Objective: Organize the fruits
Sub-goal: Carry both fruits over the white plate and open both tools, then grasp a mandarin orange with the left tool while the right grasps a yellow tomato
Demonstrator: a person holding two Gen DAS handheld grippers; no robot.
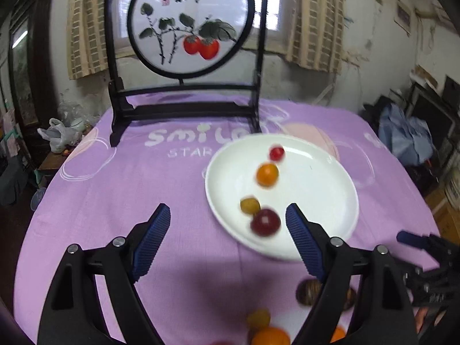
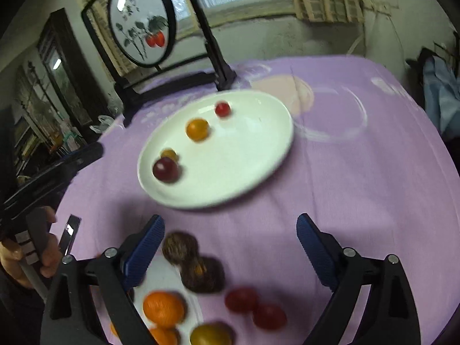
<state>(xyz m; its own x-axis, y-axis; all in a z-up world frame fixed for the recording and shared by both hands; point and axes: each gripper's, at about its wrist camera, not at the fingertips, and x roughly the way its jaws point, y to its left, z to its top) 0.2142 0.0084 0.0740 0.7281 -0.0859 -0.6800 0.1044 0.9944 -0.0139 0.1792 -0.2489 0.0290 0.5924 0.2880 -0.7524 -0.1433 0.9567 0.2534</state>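
Note:
A white plate on the purple cloth holds a small red fruit, an orange, a small yellow fruit and a dark red plum; the plate also shows in the right wrist view. Near the front edge lie two brown fruits, oranges, two red fruits and a yellow-green fruit. My left gripper is open and empty above the plate's near-left rim. My right gripper is open and empty above the loose fruits.
A black wooden stand with a round painted screen stands at the table's back. The right gripper's fingers show at the right of the left view. The left gripper and the hand holding it show at the left of the right view.

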